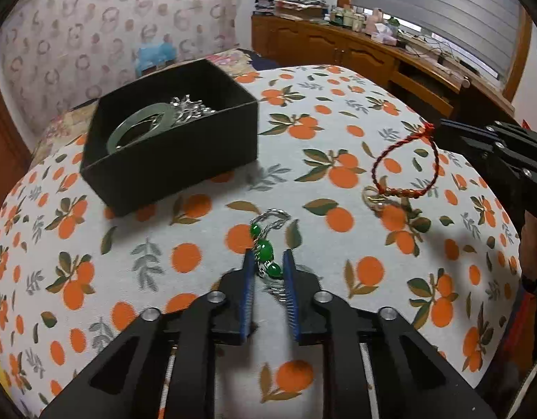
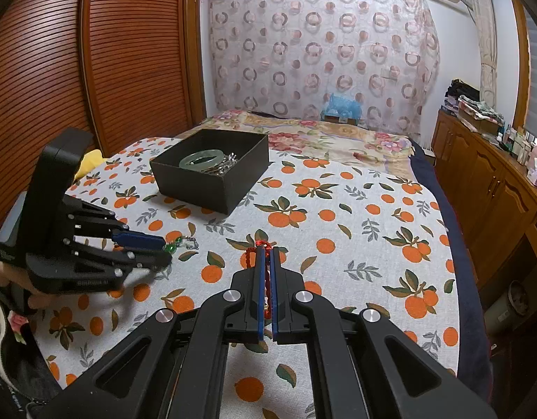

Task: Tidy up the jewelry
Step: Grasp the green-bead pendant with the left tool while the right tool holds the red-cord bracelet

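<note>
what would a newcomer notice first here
The black box at the far side of the orange-print cloth, with a pale green bangle inside. Nearer, the right gripper pinches a red cord bracelet, and the left gripper straddles a green bead chain.
</note>
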`<state>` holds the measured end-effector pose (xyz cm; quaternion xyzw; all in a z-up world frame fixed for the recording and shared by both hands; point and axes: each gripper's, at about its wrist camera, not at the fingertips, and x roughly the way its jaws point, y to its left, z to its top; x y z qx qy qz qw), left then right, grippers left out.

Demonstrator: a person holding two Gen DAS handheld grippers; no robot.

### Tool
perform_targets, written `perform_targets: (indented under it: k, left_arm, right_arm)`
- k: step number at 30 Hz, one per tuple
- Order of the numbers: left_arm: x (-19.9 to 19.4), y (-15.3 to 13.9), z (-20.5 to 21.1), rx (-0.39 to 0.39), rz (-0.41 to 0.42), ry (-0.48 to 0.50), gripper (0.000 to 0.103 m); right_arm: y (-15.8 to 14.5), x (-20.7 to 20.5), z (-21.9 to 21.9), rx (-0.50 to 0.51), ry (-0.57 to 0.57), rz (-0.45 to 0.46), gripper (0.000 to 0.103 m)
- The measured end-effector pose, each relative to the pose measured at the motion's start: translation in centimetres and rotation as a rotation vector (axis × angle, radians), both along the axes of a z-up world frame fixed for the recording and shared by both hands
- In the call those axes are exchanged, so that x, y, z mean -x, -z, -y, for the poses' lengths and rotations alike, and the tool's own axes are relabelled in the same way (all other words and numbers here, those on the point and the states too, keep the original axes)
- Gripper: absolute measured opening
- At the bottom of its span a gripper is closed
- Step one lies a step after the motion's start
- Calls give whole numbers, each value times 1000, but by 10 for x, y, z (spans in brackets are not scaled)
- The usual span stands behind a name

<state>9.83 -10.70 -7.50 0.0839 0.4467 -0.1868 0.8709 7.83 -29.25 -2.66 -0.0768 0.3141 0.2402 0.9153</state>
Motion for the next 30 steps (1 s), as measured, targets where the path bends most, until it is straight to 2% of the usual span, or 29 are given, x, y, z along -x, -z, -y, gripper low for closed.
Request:
perform_targets:
  k: [10,11,13,21,30]
  left_arm:
    - [-3,-1,-6,14,11,-7,11]
    - [-3,-2,-7,20,15,-5,4]
    - [-2,-6,-8,23,16,-6,0]
    - [-4,-5,-15,27,13,-12,0]
    - [0,-20,-18,42,58,-16,0]
  right_arm:
    - [1,1,2,-1,2,0,3]
    - [1,1,2,-2,2,-1,3]
    - [2,1,1,-2,3,-1,3]
    - [3,1,1,-2,3,-2,3]
    - [3,1,0,-2,3,-2,3]
